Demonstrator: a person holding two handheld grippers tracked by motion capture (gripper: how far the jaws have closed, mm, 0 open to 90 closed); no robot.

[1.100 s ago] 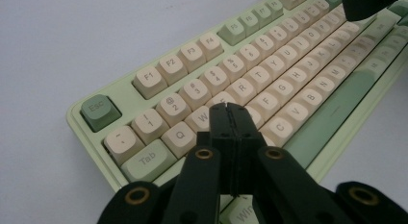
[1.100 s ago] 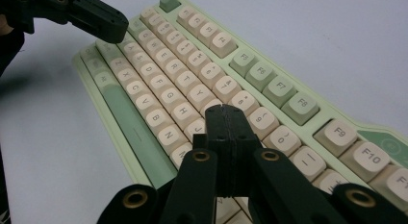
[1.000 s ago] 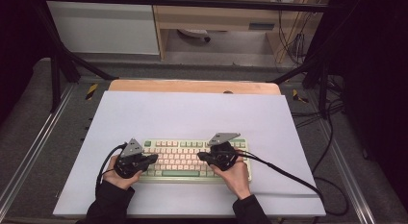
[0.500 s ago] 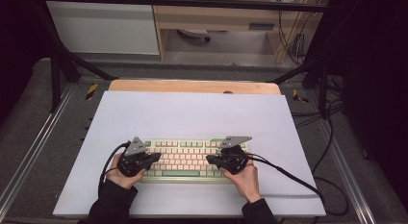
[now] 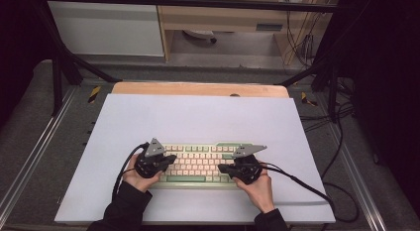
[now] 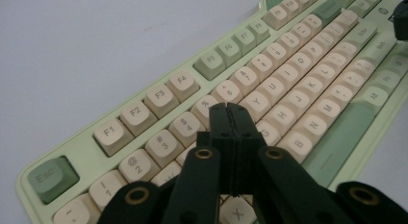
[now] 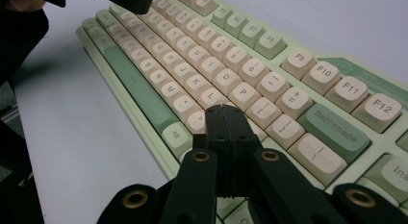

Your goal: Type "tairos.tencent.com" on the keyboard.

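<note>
A pale green keyboard (image 5: 198, 164) with cream and green keys lies on the white mat near its front edge. My left gripper (image 5: 171, 160) hovers over the keyboard's left half, shut with nothing between its jaws. In the left gripper view, the shut left gripper (image 6: 230, 108) points at the keys (image 6: 269, 89) around the letter rows. My right gripper (image 5: 222, 168) is over the keyboard's right half, also shut and empty. In the right gripper view, the right gripper (image 7: 225, 110) sits just above the keys near the P column, with the Backspace key (image 7: 334, 126) to its right.
The white mat (image 5: 198, 117) covers a wooden table (image 5: 198, 88) with free room behind and beside the keyboard. Black cables (image 5: 307, 186) trail from both grippers. Frame posts and shelving stand beyond the table's far edge.
Both grippers have spread apart along the keyboard: the left one slid slightly right and forward, the right one moved rightward toward the keyboard's right end. Both stayed shut.
</note>
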